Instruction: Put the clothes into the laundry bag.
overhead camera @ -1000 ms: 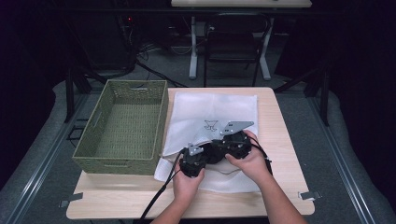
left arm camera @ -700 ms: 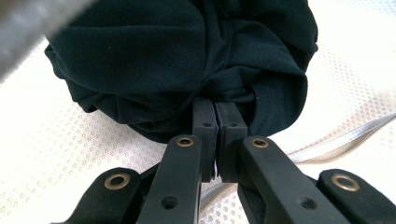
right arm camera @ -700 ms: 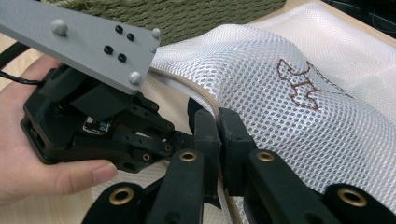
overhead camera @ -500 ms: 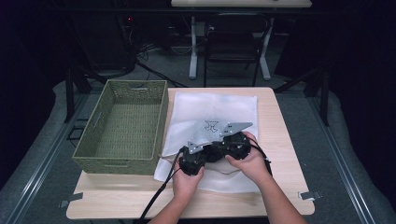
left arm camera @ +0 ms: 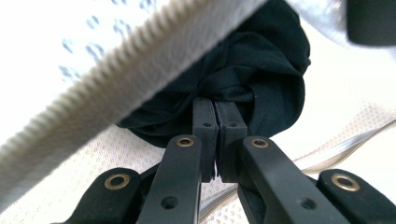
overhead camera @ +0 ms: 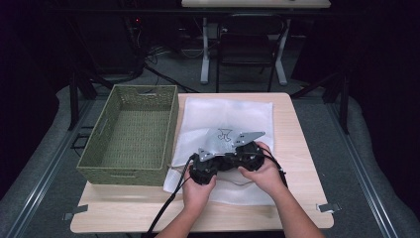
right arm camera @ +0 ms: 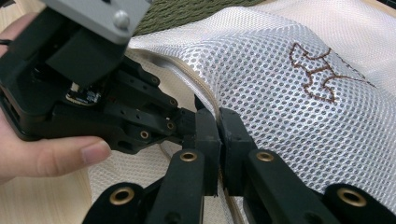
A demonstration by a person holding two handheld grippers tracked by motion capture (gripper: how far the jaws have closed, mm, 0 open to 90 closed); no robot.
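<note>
On the left of the table sits the green basket, woven and with nothing in it that I can see. Just beside it lies the white mesh bag, flat on the tabletop, its long axis running away from the person. Both hands work at the bag's near edge, close together. The left gripper has its jaws clamped tight on a wad of black cloth, which sits tucked under the bag's lifted mesh edge, so the cloth looks to be going into the bag, or at least lying in its mouth. A little to the right, the right gripper has its jaws pinched on the bag's hem beside the zipper, holding that edge up; the left gripper's body is right next to it, nearly touching. The bag's closed end lies straight ahead of both grippers, away from the person, so I judge the next push runs forward along the bag's length. The left hand is the nearer to the cloth; the right one only keeps the mouth open.
</note>
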